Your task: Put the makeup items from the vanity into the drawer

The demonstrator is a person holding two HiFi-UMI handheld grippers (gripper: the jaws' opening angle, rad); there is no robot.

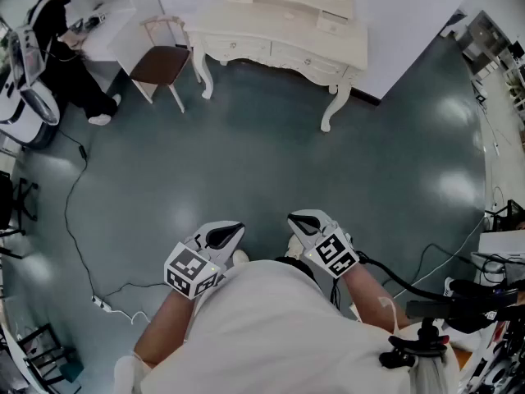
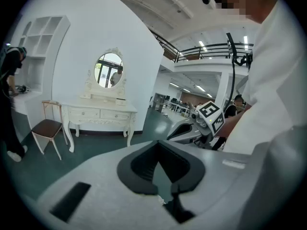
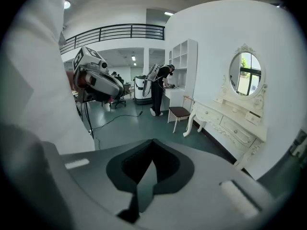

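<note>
The cream vanity (image 1: 279, 35) stands against the far wall, well away from me across the floor. It carries an oval mirror (image 2: 109, 70) and has drawers along its front (image 3: 230, 128). No makeup items can be made out on it from this distance. My left gripper (image 1: 236, 229) and right gripper (image 1: 295, 220) are held close in front of my body, side by side, both pointing toward the vanity. Each is shut with nothing in it, jaws meeting at the tips (image 2: 156, 144) (image 3: 153, 143).
A brown-seated chair (image 1: 160, 64) stands left of the vanity. A person in black (image 1: 61, 52) works at a white desk at far left. A black cable (image 1: 78, 212) and power strip (image 1: 100, 304) lie on the grey floor to my left. Equipment and cables crowd the right edge (image 1: 492, 294).
</note>
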